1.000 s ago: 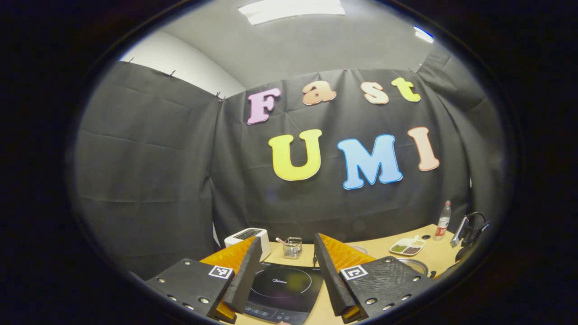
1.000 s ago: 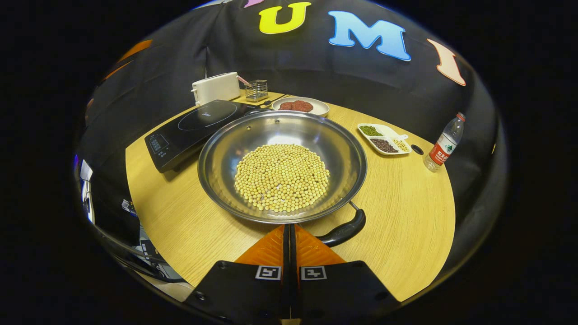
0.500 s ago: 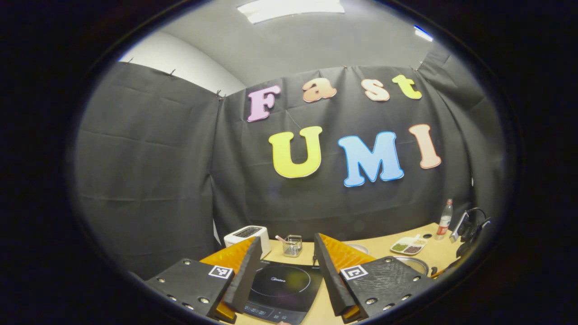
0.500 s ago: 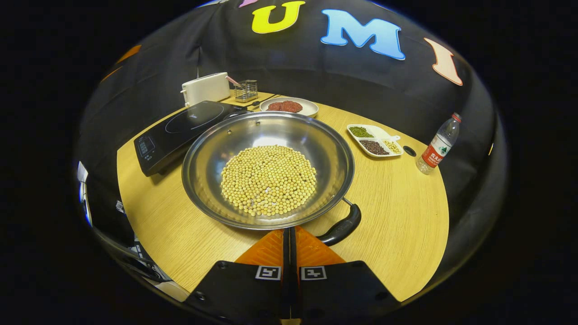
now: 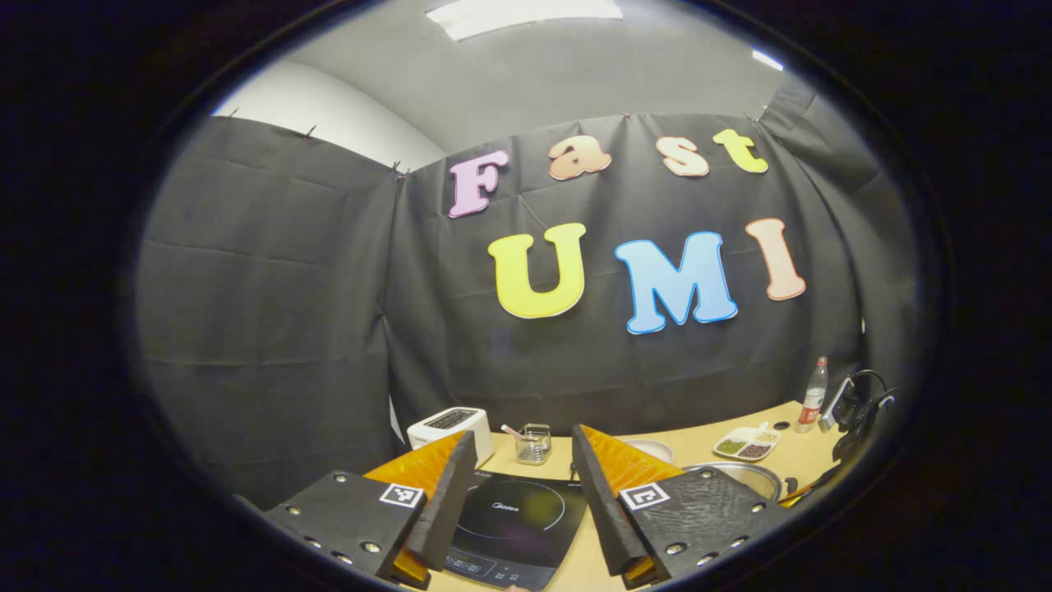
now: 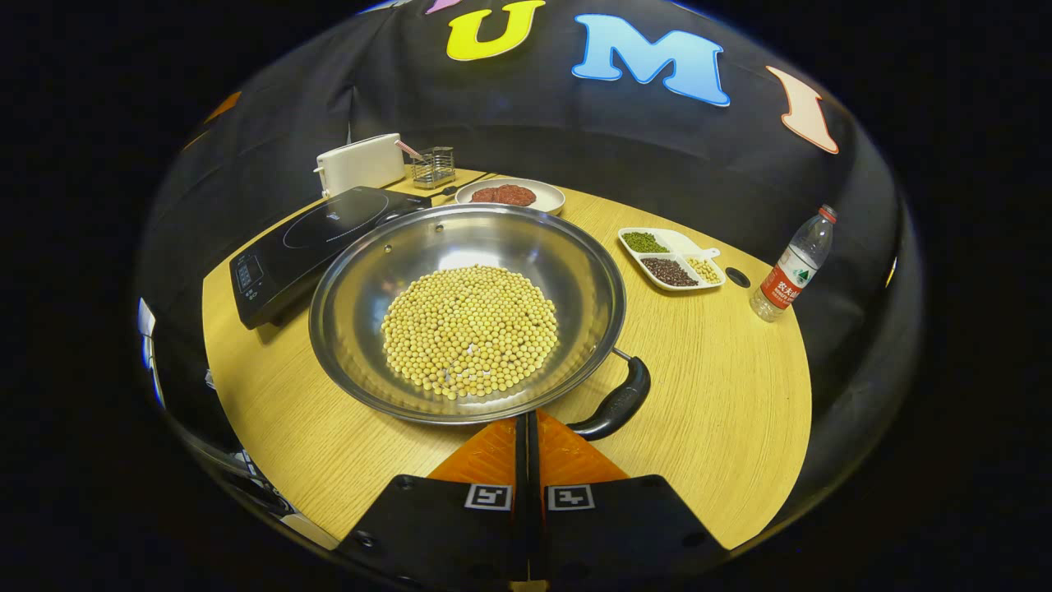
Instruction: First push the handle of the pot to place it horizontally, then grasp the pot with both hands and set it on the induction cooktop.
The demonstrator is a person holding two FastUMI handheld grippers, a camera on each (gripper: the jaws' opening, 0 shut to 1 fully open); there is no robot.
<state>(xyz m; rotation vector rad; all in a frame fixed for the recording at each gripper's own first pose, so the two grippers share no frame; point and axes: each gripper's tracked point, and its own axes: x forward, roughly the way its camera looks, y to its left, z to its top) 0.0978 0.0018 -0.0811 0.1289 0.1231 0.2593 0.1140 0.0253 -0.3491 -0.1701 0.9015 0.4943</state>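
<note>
1. Black cloth walls close in a booth around a round wooden table [image 6: 723,395], and my two grippers work over it.
2. My right gripper [image 6: 527,427] has its fingers pressed together with nothing between them, their tips just at the near rim of the pot [image 6: 467,312] and just beside the near end of its handle [image 6: 615,401]. I judge they are closed so as to make one blunt pusher rather than a clamp.
3. That handle is dark and curved; it leaves the rim at the right and slants back toward me, so it is not yet horizontal. Pushing it round is the step in hand.
4. The pot is a wide steel pan on the table, carrying a heap of yellow beans [image 6: 470,329]. With a load like that, I judge a slow, level lift by both hands will be needed.
5. My left gripper [image 5: 523,460] has its fingers spread wide and empty, poised above the induction cooktop [image 5: 509,526], ready for its side of the grasp.
6. In the right gripper view, the cooktop sits just left of the pot.
7. Farther out stand a white toaster [image 6: 360,163], a wire basket [image 6: 433,167], a plate [image 6: 511,196] of something reddish, a divided dish [image 6: 671,257] and a water bottle [image 6: 792,265].
</note>
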